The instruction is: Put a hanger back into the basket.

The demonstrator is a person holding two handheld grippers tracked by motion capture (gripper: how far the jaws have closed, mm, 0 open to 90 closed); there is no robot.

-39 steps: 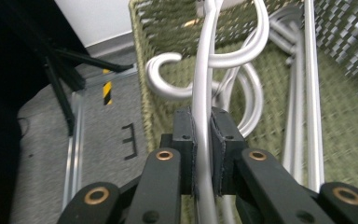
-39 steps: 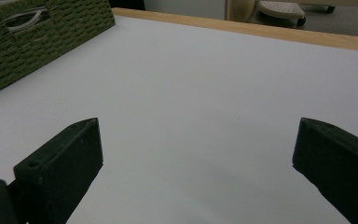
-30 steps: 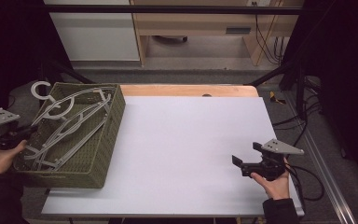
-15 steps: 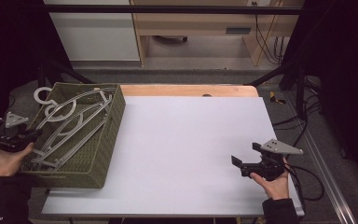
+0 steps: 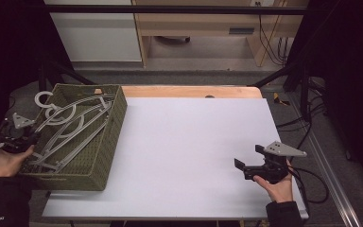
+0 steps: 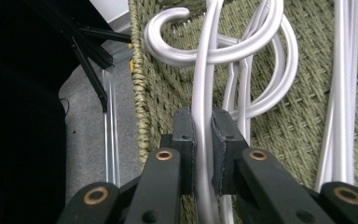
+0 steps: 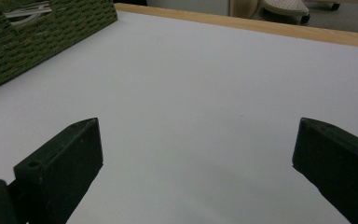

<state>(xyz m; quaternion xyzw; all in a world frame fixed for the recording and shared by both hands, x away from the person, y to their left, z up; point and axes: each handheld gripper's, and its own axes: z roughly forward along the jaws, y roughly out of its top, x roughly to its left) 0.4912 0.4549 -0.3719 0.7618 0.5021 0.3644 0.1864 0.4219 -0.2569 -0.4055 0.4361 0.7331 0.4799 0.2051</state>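
Gripping a grey hanger (image 6: 204, 98) by one thin bar, the left tongs (image 5: 27, 139) have their pads pressed tight on it at the near-left rim of the basket (image 5: 105, 156); in the left gripper view the bar runs straight up from between the pads to the hooks (image 6: 168, 35) of the pile just beyond. Since a second ago the left hand (image 5: 5, 161) has drawn slightly down and toward the near edge of the worktop (image 5: 194, 142), and the hangers have shifted a little with it, the hooks poking out farther past the basket's far-left corner. My guess is that one hanger is being worked loose from the tangle, though none has come clear of the basket yet. The right tongs (image 5: 246, 168) have not moved: they rest low over bare worktop, well apart from the basket, jaws wide with nothing between them, presumably waiting to take the hanger or steady it. No brand, label or writing can be read on the basket or hangers; faint white marks on the left sleeve (image 5: 0, 208) are too small to read.
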